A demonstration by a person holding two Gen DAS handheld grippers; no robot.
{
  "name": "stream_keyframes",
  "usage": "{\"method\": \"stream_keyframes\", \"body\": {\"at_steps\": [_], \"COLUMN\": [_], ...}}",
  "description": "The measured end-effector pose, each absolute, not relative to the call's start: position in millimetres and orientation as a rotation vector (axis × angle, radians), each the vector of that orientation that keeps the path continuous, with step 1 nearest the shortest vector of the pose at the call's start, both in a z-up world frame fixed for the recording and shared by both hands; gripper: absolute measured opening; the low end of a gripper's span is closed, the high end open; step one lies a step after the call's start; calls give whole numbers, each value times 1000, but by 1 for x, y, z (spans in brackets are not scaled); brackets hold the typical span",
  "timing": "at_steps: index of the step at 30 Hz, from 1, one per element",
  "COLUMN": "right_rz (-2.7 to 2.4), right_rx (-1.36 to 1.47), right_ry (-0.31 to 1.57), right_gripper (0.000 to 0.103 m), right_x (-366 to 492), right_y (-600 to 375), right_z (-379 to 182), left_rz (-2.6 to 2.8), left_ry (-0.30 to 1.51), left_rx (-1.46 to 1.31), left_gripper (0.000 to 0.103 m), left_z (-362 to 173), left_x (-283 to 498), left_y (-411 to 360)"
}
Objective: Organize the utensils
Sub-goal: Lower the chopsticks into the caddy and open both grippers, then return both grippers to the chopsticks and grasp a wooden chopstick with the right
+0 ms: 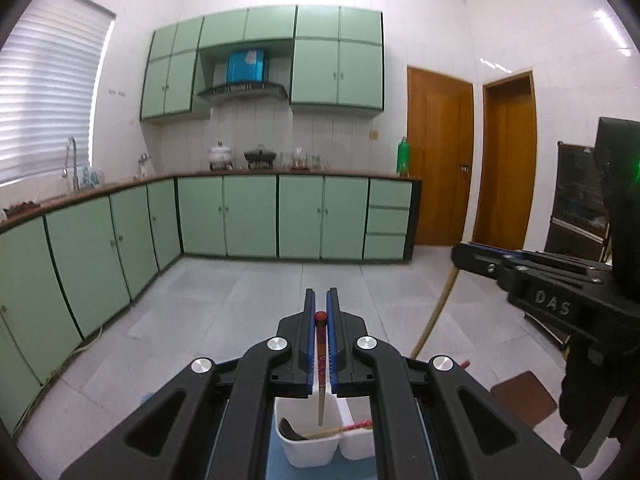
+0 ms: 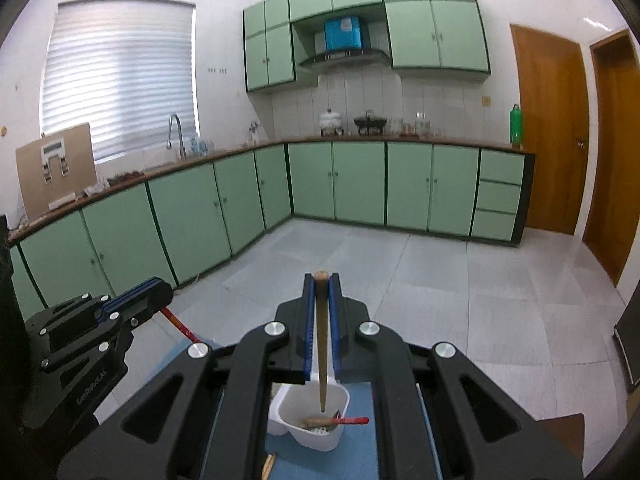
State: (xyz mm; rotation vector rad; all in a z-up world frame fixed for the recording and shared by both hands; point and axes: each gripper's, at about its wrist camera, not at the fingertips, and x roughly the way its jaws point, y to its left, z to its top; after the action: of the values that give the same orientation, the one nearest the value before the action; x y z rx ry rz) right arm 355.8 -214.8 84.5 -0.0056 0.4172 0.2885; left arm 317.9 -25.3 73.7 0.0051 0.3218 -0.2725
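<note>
Left wrist view: my left gripper [image 1: 321,300] sits at lower centre, its jaws clenched on a red-tipped chopstick [image 1: 321,360] that hangs point-down above the white bin [image 1: 310,450]. The bin stands at the bottom centre of the frame on a blue mat [image 1: 276,460]. Another red-ended chopstick [image 1: 340,430] lies across the bin's rim. My right gripper [image 1: 458,254] enters from the right edge, holding a plain wooden chopstick [image 1: 434,312].

Right wrist view: my right gripper [image 2: 321,280] occupies lower centre, jaws clenched on the plain wooden chopstick [image 2: 322,352], its tip above the white bin [image 2: 306,404]. A red-handled utensil [image 2: 354,421] rests in the bin. My left gripper [image 2: 162,286] shows at lower left, gripping the red-tipped chopstick [image 2: 180,324].
</note>
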Motion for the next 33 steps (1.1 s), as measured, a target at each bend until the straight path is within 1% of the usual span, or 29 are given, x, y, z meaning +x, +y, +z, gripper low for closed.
{"method": "stream_keyframes", "body": {"at_steps": [3, 5, 7, 9, 11, 12, 13, 14, 15, 17, 19, 21, 23, 24, 28, 30, 32, 33], "right_rz": [288, 286, 276, 263, 248, 244, 240, 233, 226, 205, 192, 201, 208, 210, 211, 213, 217, 221], "right_rx": [-17, -19, -16, -10, 7, 13, 24, 33, 39, 50, 58, 59, 60, 59, 59, 73, 85, 90], "right_ry": [459, 481, 490, 482, 464, 458, 447, 435, 425, 402, 383, 385, 392, 394, 425, 458, 501, 522], "right_gripper": [6, 11, 13, 15, 23, 25, 30, 39, 44, 65, 74, 79, 85, 87, 91, 93, 93, 93], "right_x": [362, 364, 360, 356, 348, 345, 339, 332, 326, 312, 294, 276, 261, 254, 219, 205, 194, 190], "right_y": [-207, -205, -206, -210, -215, -217, -222, -227, -229, -236, -241, -244, -247, -247, -246, -244, -242, -240], "right_z": [69, 62, 57, 58, 63, 64, 66, 68, 69, 71, 71, 65, 57, 53, 25, 7, -10, -16], "left_rz": [-273, -274, -273, -271, -266, -264, -262, -263, -261, -246, -247, -244, -238, -233, -229, -225, -214, -212], "left_ry": [356, 384, 399, 401, 391, 388, 381, 374, 366, 357, 351, 348, 346, 351, 394, 429, 476, 500], "left_rx": [17, 20, 18, 16, 12, 12, 12, 11, 10, 14, 13, 10, 10, 10, 14, 18, 14, 14], "left_gripper": [5, 5, 6, 14, 21, 22, 23, 27, 32, 41, 45, 52, 57, 60, 68, 78, 83, 83], "left_z": [61, 54, 49, 49, 51, 53, 55, 57, 59, 61, 62, 60, 54, 48, 26, 12, -6, -15], "left_x": [323, 327, 327, 324, 318, 316, 312, 308, 305, 290, 277, 263, 248, 238, 216, 205, 195, 191], "left_y": [-27, -27, -27, -24, -21, -21, -19, -17, -16, -12, -9, -6, -3, -2, 1, 2, 4, 5]}}
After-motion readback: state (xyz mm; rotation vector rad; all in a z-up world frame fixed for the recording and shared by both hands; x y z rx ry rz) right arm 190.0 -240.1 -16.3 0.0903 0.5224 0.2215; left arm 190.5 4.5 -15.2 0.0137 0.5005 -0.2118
